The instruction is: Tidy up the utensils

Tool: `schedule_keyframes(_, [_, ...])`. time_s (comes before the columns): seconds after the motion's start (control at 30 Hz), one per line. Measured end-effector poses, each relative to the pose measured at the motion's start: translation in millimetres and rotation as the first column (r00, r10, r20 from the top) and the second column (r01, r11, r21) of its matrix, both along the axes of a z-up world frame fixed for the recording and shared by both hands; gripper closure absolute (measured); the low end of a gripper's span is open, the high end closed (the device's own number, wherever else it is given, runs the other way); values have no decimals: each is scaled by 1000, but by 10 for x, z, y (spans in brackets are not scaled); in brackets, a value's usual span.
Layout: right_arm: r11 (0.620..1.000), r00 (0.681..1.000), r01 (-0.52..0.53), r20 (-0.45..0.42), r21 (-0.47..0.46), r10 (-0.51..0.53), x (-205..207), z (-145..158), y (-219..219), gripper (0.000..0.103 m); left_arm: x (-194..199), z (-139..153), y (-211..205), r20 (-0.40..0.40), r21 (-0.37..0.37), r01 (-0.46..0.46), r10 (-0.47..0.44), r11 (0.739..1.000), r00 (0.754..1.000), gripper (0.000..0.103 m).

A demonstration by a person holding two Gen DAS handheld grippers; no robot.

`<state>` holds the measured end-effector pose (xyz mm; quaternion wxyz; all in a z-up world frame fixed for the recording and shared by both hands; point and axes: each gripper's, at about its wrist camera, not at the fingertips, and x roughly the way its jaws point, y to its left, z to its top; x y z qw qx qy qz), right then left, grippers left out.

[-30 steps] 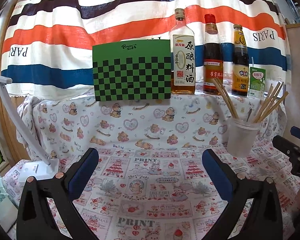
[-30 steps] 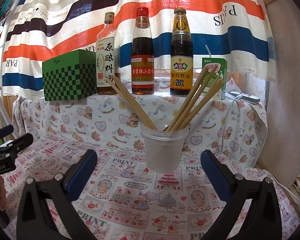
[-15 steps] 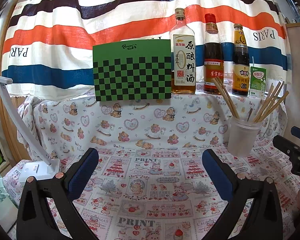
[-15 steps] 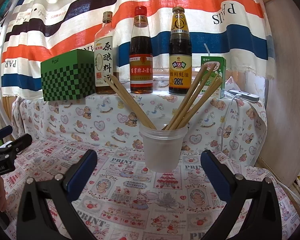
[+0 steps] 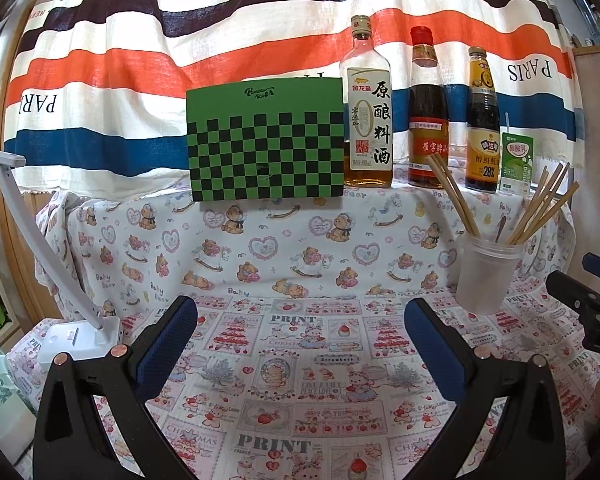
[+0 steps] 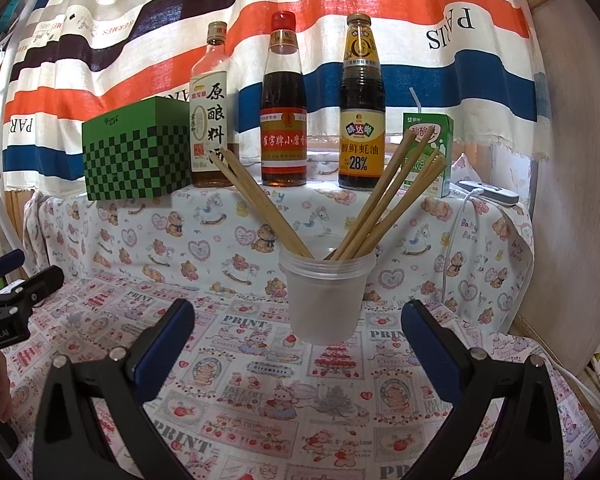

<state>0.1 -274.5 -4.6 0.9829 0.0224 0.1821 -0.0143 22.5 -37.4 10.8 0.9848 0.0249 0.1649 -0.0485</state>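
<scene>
Patterned tablecloth; white lamp only left, charger only right.

A striped curtain hangs behind a shelf draped in teddy-bear cloth. A white desk lamp stands at the left.

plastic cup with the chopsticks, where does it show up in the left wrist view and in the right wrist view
Left wrist view: the plastic cup stands at the right side, beyond the left gripper, chopsticks fanning out of it.
Right wrist view: the plastic cup is near the centre, straight ahead of the right gripper, chopsticks leaning both ways.
Shared landmark: the green checkered box on the shelf, left of the three bottles.
</scene>
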Motion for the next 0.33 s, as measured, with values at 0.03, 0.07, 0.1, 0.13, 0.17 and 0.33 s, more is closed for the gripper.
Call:
schedule_keyframes(0.03, [1000, 1000, 1, 0, 0, -1, -3, 0, 2, 0, 3, -1, 2, -2, 0, 0, 0, 1000, 1000, 0])
schedule_keyframes(0.07, [1000, 1000, 0, 0, 1, 0, -3, -1, 0, 0, 6, -3, 4, -3, 1, -3, 3, 1000, 1000, 0])
schedule_keyframes(0.1, [1000, 1000, 0, -1, 2, 0, -3, -1, 0, 0, 8, -4, 10, -3, 2, -6, 6, 1000, 1000, 0])
schedule_keyframes(0.13, [1000, 1000, 1, -1, 1, -1, -4, -1, 3, 0, 5, -2, 2, -3, 2, -4, 4, 1000, 1000, 0])
schedule_keyframes(0.17, [1000, 1000, 0, -2, 1, 0, -4, -1, 4, 0, 8, -3, 1, -5, 3, -4, 4, 1000, 1000, 0])
schedule_keyframes(0.33, [1000, 1000, 2, -11, 6, -2, 2, -8, 3, 0, 11, -1, -11, -7, 6, -1, 1, 1000, 1000, 0])
